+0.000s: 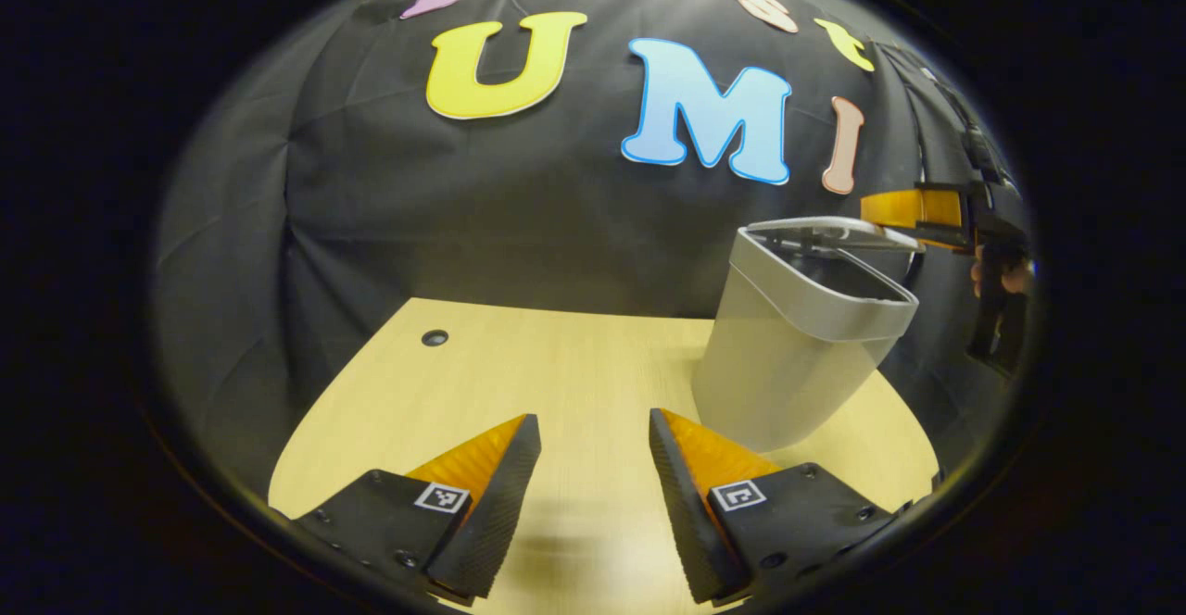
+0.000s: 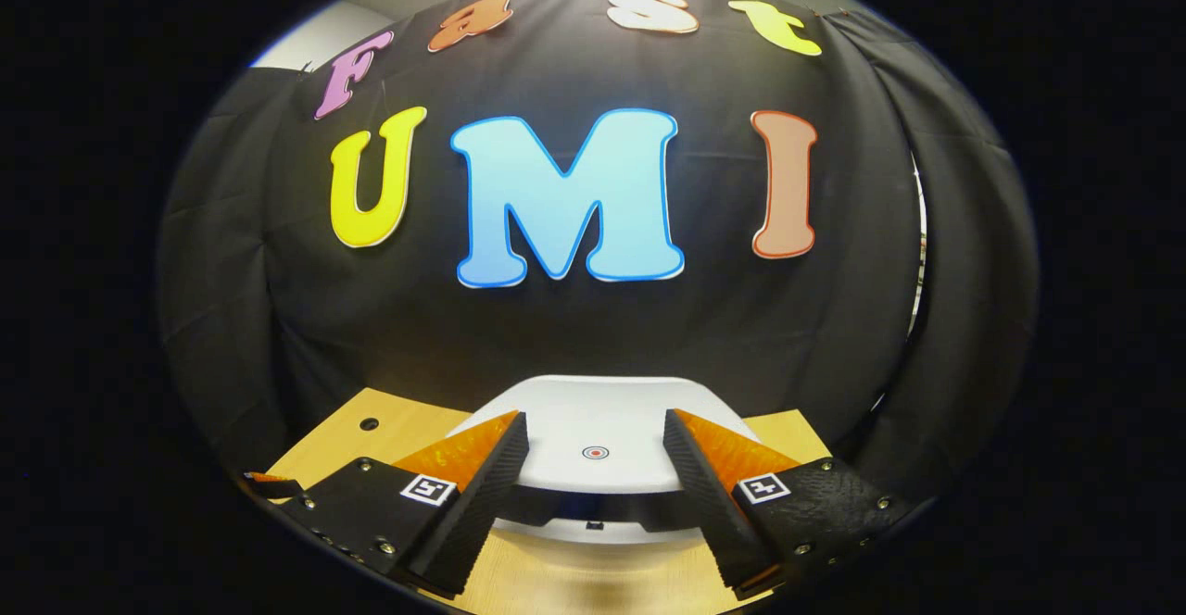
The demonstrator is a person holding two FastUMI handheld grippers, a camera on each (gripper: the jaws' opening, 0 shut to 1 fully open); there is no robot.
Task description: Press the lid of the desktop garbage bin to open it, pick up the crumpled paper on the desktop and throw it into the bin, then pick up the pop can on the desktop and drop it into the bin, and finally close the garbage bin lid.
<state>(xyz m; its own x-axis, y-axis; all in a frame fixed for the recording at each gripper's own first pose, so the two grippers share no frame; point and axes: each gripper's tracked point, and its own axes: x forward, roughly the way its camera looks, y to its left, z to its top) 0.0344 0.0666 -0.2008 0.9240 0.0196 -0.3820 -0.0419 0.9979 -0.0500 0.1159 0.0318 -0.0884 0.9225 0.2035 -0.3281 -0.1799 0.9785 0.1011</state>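
The left gripper is held low over the wooden desktop. Its two fingers stand well apart with bare desktop between them, so it is open and grips nothing. Ahead of it and to its right stands the garbage bin, a pale grey container resting on the desktop. In the left gripper view the bin leans slightly and its lid is raised at the rim, leaving a dark gap into the interior. A small round hole in the desktop lies ahead and to the left of the left gripper.

Beyond the bin, at the far right of the left gripper view, the right gripper appears level with the raised lid, with a hand behind it. Whether it touches the lid cannot be determined from this view.

The right gripper is positioned directly over the bin lid. Its fingers are spread wide, one on each side of the lid's flat top, so it is open and grips nothing. A small round mark on the lid sits centred between the fingers. The front edge of the lid stands clear of the bin rim below it, with a dark gap between them.
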